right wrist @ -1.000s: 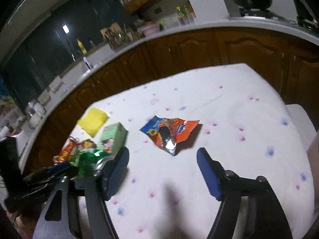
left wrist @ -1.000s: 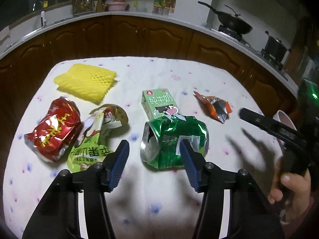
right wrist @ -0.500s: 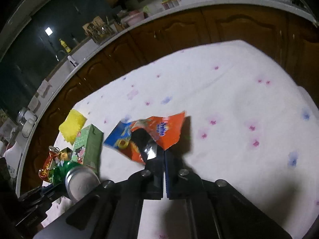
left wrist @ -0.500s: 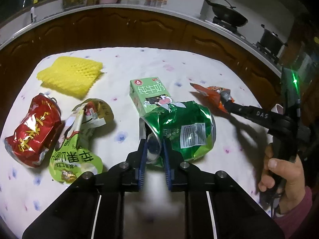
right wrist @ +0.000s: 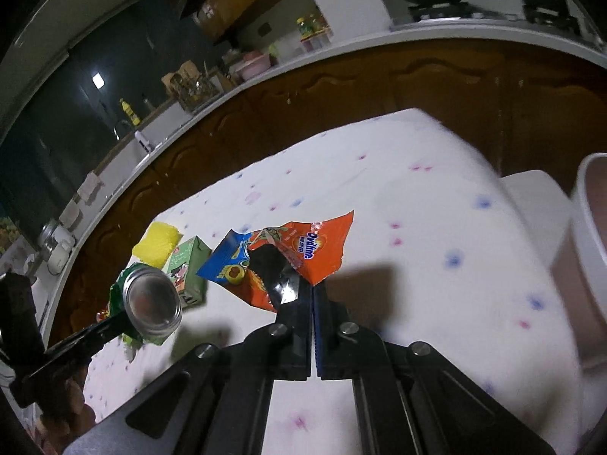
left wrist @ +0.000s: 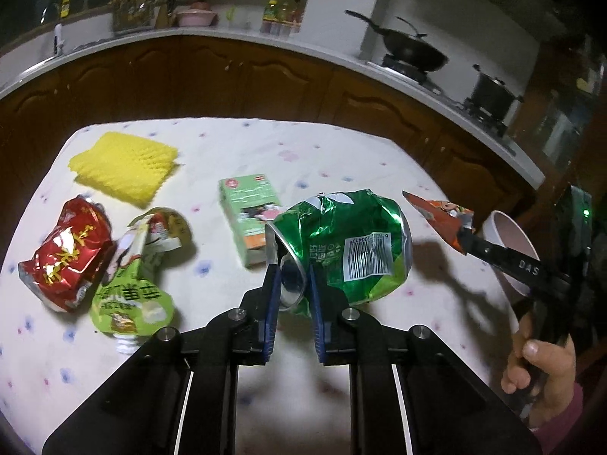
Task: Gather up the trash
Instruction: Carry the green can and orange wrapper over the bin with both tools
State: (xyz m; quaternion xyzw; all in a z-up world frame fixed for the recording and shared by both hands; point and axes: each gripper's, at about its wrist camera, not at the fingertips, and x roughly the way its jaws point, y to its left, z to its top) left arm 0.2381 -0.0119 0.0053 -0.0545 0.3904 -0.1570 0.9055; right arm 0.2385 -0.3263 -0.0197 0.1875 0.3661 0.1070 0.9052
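At frame centre, left gripper (left wrist: pixel 292 276) clamps the crushed green can (left wrist: pixel 341 242); right gripper (right wrist: pixel 312 292) pinches the orange wrapper (right wrist: pixel 303 254). Left of frame, red can (left wrist: pixel 66 254), green pouch (left wrist: pixel 132 288), milk carton (left wrist: pixel 250 220) and yellow foam net (left wrist: pixel 125 168) await collection.

My table wears a white cloth with small pink and blue flowers (left wrist: pixel 235 144). On it lie a yellow foam fruit net (left wrist: pixel 123 168), a green milk carton (left wrist: pixel 250 220), a crushed red can (left wrist: pixel 66 254) and a green foil pouch (left wrist: pixel 132 288) touching that can.
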